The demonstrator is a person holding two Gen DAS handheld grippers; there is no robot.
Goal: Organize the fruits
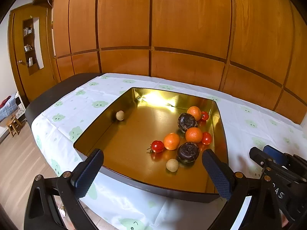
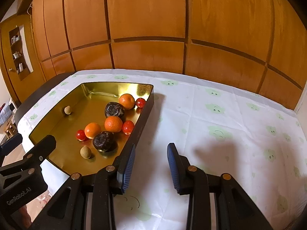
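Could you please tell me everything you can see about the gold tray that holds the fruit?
The gold tray is a shallow rectangular tin with a shiny, mirror-like gold inside and dark outer walls. It lies flat on the cloud-print tablecloth, open at the top. Inside lie three oranges, three red tomatoes, two dark round fruits and two small beige ones; one beige fruit sits apart by the left wall. No gripper touches it.

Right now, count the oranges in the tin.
3: one orange near the far right corner, one mid-right, one beside the near tomato. None seems hidden.
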